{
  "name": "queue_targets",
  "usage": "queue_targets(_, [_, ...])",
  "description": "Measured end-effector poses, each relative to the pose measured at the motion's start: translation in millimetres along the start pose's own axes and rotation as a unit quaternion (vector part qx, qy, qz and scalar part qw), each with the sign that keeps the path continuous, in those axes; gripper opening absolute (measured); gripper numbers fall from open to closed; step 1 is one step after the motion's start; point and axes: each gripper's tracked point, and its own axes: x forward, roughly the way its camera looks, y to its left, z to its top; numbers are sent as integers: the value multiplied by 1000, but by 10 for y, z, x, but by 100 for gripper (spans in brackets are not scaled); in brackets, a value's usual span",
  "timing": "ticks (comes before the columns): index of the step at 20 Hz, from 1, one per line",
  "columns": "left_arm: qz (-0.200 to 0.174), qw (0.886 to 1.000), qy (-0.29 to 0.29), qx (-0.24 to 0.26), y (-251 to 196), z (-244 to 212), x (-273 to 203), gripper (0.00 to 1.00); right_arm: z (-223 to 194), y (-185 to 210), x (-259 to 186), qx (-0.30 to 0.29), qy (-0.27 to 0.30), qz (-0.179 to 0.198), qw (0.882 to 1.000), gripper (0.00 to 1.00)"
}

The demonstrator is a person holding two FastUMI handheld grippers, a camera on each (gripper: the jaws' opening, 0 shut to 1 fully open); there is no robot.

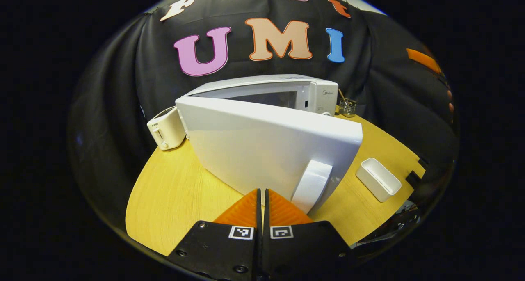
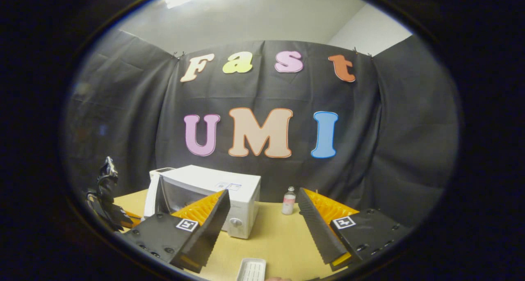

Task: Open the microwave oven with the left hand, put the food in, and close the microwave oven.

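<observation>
The white microwave (image 1: 324, 94) stands at the back of the yellow table, its door (image 1: 262, 145) swung wide open toward me. My left gripper (image 1: 262, 193) is shut with nothing between its orange fingers, right in front of the door's outer face and just left of the white handle (image 1: 311, 184). A white rectangular tray (image 1: 377, 178) lies on the table to the right of the door. In the right gripper view, my right gripper (image 2: 262, 217) hangs open above the table, with the tray (image 2: 252, 269) below it, the microwave (image 2: 242, 190) ahead on the left and the left gripper (image 2: 106, 199) beside the door.
A white toaster (image 1: 166, 129) sits left of the microwave. A small glass jar (image 1: 348, 106) stands at the microwave's right rear, and a small bottle (image 2: 289, 201) stands on the table (image 2: 279, 236) to its right. The table's front edge (image 1: 139, 231) is close.
</observation>
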Motion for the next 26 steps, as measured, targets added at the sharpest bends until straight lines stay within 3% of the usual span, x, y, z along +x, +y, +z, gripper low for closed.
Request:
queue_targets(3, [-11, 1000, -10, 11, -106, 137, 123, 1, -51, -38, -38, 5, 8, -5, 1000, 100])
queue_targets(5, [-13, 1000, -17, 20, -140, 240, 208, 1, -76, -85, -54, 0, 11, -7, 1000, 96])
queue_targets(6, [-13, 1000, -19, 21, -158, 281, 256, 1, -56, -112, -53, 1, 10, -9, 1000, 100])
queue_targets(7, [-12, 1000, -20, 20, -167, 319, 309, 1, -45, -109, -49, 6, 9, -8, 1000, 96])
queue_targets(13, [-19, 999, -25, 26, -291, 510, 614, 1, -88, -137, -79, -4, 11, -7, 1000, 96])
queue_targets(14, [-20, 999, -20, 27, -304, 502, 679, 1, -127, -140, -73, -4, 15, -7, 1000, 100])
queue_targets(26, [-20, 998, -31, 42, -386, 984, 1276, 1, -246, -241, -18, -16, 32, -9, 999, 96])
